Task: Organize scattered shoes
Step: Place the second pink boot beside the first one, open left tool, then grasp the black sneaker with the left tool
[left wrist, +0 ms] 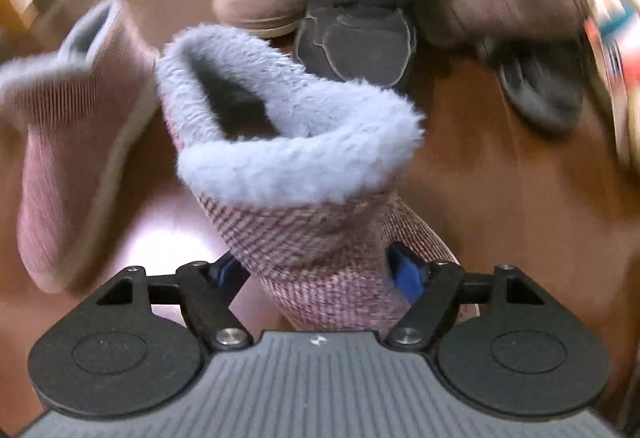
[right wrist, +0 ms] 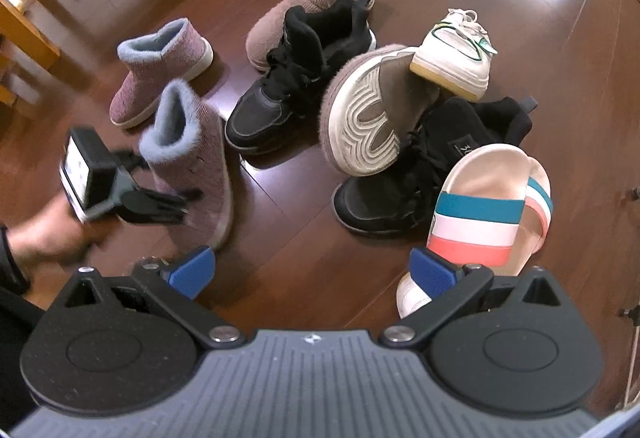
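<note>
The left gripper (left wrist: pixel 320 270) sits right over a pink knitted boot (left wrist: pixel 304 222) with a fluffy blue cuff, its blue pads (left wrist: pixel 406 274) on either side of the boot's body; the pad on the picture's right is against the fabric, the other is mostly hidden behind it, so I cannot tell whether they are really squeezing. From the other side, that boot (right wrist: pixel 196 165) stands on the dark wooden floor (right wrist: pixel 288 205) with the left gripper (right wrist: pixel 176 197) against its side and a hand (right wrist: pixel 44 234) behind it. Its twin, a second pink boot (right wrist: pixel 160 73), stands just beyond it. The right gripper (right wrist: pixel 312 274) hangs above bare floor with its jaws wide and nothing between them. Past it lies the jumble: a black sneaker (right wrist: pixel 288 85) leaning against a brown fuzzy slipper (right wrist: pixel 304 5), another brown slipper (right wrist: pixel 368 109) tipped up with its pale sole showing, a white sneaker (right wrist: pixel 456 53) resting on it, a second black sneaker (right wrist: pixel 416 173), and a striped slide sandal (right wrist: pixel 488 213) nearest the right gripper.
</note>
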